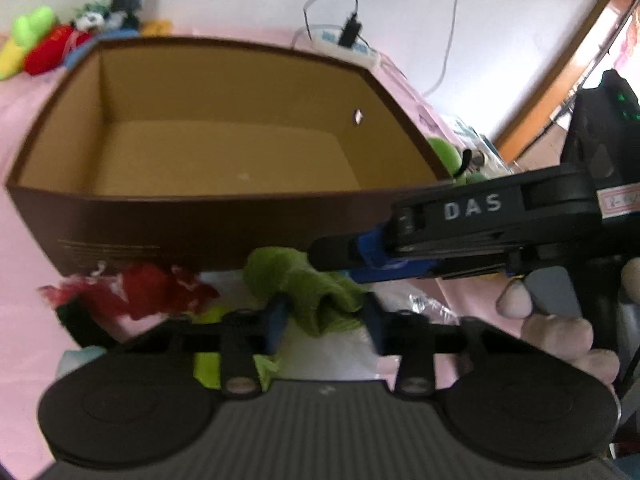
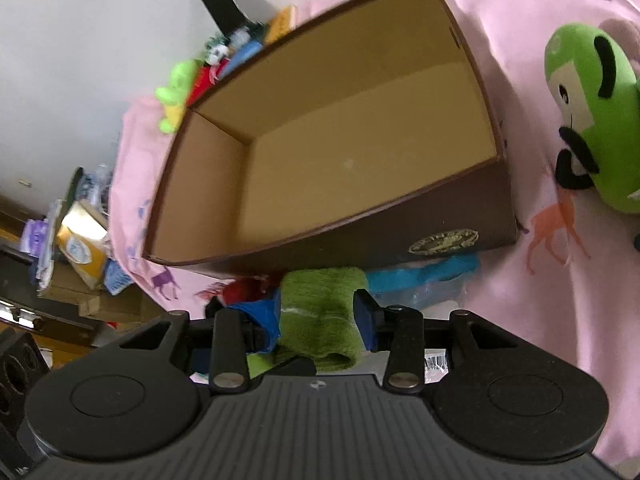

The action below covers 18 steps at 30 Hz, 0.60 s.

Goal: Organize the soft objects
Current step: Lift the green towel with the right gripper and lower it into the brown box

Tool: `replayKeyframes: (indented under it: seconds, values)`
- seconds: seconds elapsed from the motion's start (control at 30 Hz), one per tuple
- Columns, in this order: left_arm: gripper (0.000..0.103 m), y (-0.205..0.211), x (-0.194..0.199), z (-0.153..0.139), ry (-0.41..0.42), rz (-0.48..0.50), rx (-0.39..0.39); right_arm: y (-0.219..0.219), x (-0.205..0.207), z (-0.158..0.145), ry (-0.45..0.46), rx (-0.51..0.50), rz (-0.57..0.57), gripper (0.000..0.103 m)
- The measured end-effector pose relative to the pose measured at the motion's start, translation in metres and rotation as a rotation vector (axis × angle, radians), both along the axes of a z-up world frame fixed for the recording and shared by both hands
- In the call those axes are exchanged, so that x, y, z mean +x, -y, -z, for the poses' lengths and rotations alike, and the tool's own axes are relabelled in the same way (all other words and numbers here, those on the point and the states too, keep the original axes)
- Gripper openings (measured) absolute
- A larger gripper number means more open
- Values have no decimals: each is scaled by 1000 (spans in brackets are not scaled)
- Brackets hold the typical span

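Green cloth (image 1: 316, 292) at 6 o'clock of empty brown box (image 1: 224, 80), on pink sheet (image 2: 560, 280). Left claw (image 1: 326, 322) straddles cloth, grip uncertain; right claw (image 2: 318, 320) clamps same cloth.

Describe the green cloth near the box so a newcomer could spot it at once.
Find the big brown cardboard box on the pink sheet. Along its near wall lies a jumble of soft things. The green cloth is the fuzzy olive one, between a red item and a turquoise cloth.
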<state>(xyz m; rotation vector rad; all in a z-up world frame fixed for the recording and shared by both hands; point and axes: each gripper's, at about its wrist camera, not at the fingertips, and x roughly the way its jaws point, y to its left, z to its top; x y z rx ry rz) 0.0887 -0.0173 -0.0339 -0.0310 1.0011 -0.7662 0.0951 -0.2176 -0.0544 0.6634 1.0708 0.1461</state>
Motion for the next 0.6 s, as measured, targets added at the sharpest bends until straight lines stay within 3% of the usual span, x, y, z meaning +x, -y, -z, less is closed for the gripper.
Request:
replayKeyframes:
  seconds: [0.03, 0.07, 0.1, 0.3, 0.43, 0.6]
  values:
    - [26, 2, 8, 2, -8, 12, 9, 0, 2, 3, -14, 3, -2, 24]
    - [15, 3, 12, 5, -17, 29, 12, -1, 3, 5, -24, 4, -4, 22]
    - [12, 3, 14, 6, -23, 42, 12, -2, 4, 6, -26, 3, -6, 22]
    - [9, -5, 18, -3, -9, 120, -26, 3, 0, 0, -19, 69, 1, 15]
    - [9, -13, 17, -23, 19, 182, -76, 1, -8, -23, 17, 94, -28, 14]
    - [9, -27, 17, -62, 154, 237, -135, -1, -11, -71, 130, 107, -55, 14]
